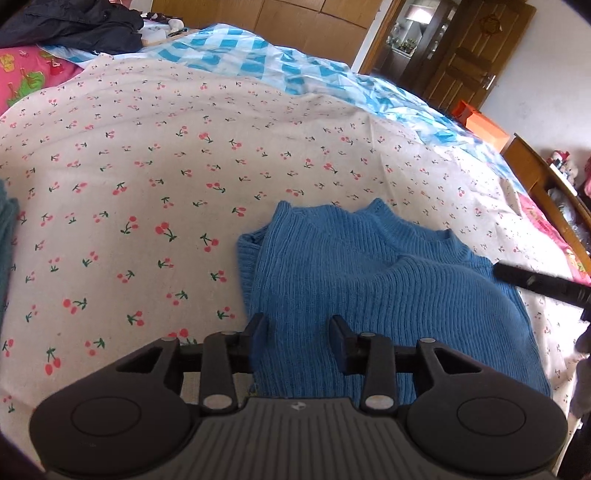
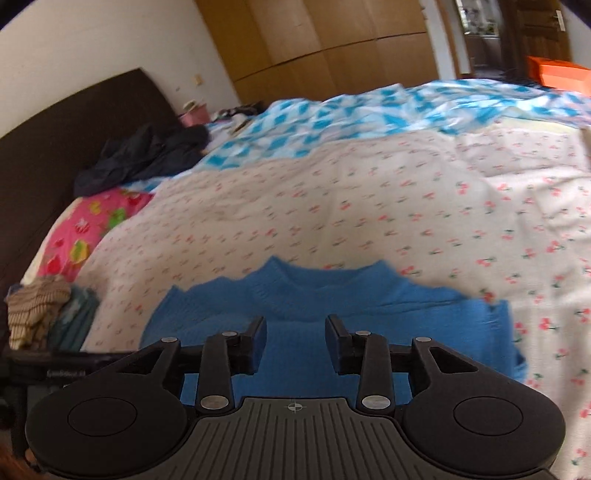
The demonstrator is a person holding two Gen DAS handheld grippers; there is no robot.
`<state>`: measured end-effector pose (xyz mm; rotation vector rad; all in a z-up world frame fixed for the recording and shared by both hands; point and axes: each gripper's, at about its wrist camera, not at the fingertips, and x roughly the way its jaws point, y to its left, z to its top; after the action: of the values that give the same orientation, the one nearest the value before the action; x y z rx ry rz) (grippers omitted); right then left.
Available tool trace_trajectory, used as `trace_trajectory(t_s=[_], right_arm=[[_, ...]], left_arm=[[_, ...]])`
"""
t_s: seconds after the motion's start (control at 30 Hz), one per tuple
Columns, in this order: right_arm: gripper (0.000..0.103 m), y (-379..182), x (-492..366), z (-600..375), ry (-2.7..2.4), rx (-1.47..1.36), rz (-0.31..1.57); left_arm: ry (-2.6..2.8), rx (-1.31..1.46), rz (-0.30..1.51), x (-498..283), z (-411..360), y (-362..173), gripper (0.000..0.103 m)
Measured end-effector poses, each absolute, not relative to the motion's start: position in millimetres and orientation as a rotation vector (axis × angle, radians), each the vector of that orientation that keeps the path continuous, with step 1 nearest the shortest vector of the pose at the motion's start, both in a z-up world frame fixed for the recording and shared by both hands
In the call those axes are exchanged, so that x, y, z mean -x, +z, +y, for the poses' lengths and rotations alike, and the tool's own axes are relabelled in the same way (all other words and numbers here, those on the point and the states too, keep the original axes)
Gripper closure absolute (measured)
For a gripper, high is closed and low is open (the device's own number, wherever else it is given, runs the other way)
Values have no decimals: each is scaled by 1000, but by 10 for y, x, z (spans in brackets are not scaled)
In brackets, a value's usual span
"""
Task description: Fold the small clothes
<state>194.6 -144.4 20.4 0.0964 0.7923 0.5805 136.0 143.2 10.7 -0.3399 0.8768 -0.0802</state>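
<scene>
A blue ribbed knit sweater [image 1: 388,288] lies on the cherry-print sheet [image 1: 166,166], partly folded, its left side turned over the body and its neck away from me. My left gripper [image 1: 299,332] is open above the sweater's near left part, jaws apart with nothing between them. My right gripper [image 2: 295,336] is open and empty over the sweater [image 2: 295,302], just short of the collar. A finger of the right gripper [image 1: 543,284] shows at the right edge of the left wrist view. The right wrist view is blurred.
A blue checked quilt [image 1: 258,59] lies beyond the sheet. Dark clothes [image 1: 74,26] and a pink pillow [image 2: 92,229] are near the headboard. A striped and a teal garment [image 2: 48,317] are piled at the left. An orange box [image 1: 484,122] and wooden doors stand beyond the bed.
</scene>
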Motion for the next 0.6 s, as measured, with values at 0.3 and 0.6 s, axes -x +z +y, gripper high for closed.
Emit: trace_trajectory(t_s=[0.3, 0.6], right_arm=[[66, -81, -1860, -1224, 575, -13, 838], [65, 178, -2266, -1178, 637, -103, 853]], left_arm=[[-86, 329, 875, -1589, 1474, 61, 62], [-172, 315, 822, -1508, 1386, 209, 66]])
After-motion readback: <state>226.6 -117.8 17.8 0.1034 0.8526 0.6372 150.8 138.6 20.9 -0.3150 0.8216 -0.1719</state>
